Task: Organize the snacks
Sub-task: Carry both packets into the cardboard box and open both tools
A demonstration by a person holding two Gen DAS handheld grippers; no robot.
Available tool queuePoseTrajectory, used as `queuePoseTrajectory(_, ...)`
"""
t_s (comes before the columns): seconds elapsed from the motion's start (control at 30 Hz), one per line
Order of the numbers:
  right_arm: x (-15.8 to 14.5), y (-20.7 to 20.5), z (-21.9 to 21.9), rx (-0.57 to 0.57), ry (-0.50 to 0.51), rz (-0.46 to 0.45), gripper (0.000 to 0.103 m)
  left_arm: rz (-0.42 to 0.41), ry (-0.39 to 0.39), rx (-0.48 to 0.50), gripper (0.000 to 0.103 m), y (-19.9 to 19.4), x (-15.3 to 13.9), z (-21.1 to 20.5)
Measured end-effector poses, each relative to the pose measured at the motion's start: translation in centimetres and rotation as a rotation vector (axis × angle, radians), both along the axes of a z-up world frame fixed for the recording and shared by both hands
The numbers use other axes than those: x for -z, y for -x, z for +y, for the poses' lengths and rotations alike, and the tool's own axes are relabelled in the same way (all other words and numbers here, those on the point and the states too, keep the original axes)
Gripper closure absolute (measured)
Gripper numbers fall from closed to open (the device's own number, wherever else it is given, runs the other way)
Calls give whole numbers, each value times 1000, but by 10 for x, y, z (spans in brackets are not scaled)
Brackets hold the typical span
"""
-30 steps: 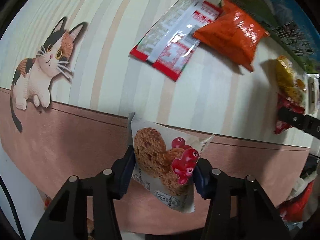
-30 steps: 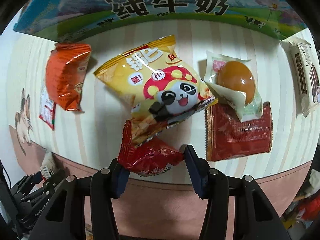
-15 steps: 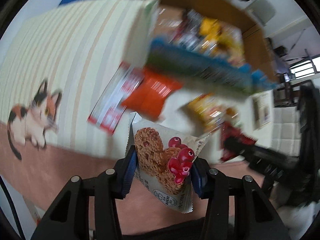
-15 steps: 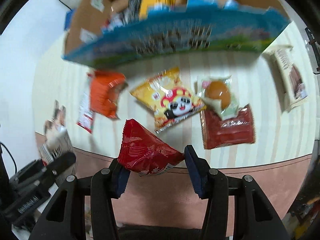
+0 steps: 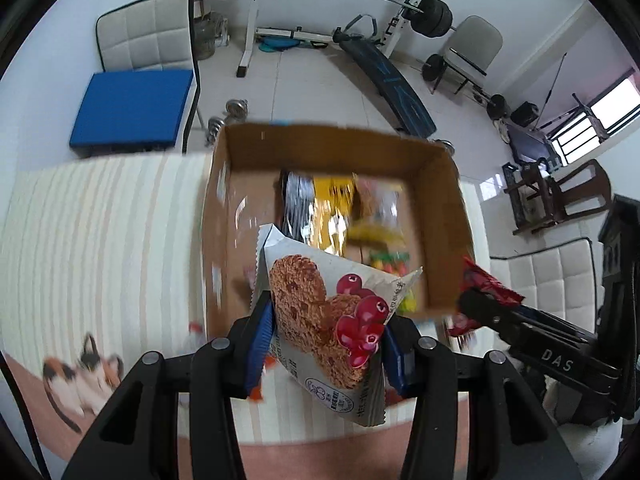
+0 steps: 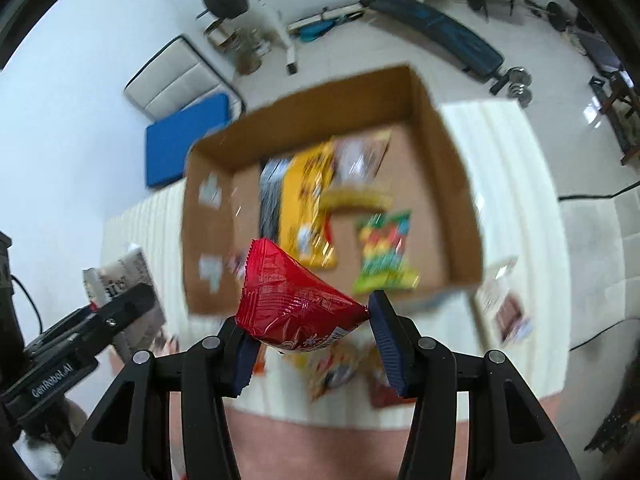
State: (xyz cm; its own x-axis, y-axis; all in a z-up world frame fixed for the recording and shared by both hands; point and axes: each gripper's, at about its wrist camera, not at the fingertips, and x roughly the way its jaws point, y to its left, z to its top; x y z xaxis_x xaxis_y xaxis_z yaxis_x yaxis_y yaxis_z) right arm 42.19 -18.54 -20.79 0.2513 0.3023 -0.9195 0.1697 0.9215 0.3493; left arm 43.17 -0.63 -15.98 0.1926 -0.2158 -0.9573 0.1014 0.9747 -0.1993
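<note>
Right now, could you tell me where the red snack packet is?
The red packet is clamped in the right gripper, held up in front of the open cardboard box.

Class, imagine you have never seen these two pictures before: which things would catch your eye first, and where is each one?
The eye lands first on the oat-biscuit packet with red berries, clamped in the left tool at the bottom of its view. Next comes the shiny red snack bag gripped by the right tool. Behind both sits the open cardboard box, with yellow, black and rainbow-coloured packets already inside.
</note>
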Motion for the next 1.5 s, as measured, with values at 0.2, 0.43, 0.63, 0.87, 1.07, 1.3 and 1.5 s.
queuePoseTrajectory(0.2, 24, -67, -32, 50, 67, 50, 49, 48, -62, -11, 58, -70, 38, -6)
queuePoseTrajectory(0.43, 65, -119, -49, 81, 111, 115, 49, 142, -142, -6, 58, -112, 96, -9)
queuePoseTrajectory(0.63, 85, -134, -52, 88, 129, 143, 48, 195, -177, 2, 58, -125, 125, -9)
queuePoseTrajectory(0.87, 101, -140, -54, 88, 132, 202, 26, 248, -181, -32, 52, -136, 133, -9)
queuePoseTrajectory(1.07, 101, -139, -46, 61, 148, 213, 13, 232, -191, -28, 21, -139, 127, -9)
queuePoseTrajectory(1.3, 92, -133, -40, 25, 187, 211, 12, 197, -175, -20, 16, -134, 115, -11)
queuePoseTrajectory(1.5, 81, -122, -38, 16, 205, 194, 12, 157, -166, -26, 15, -122, 97, -10)
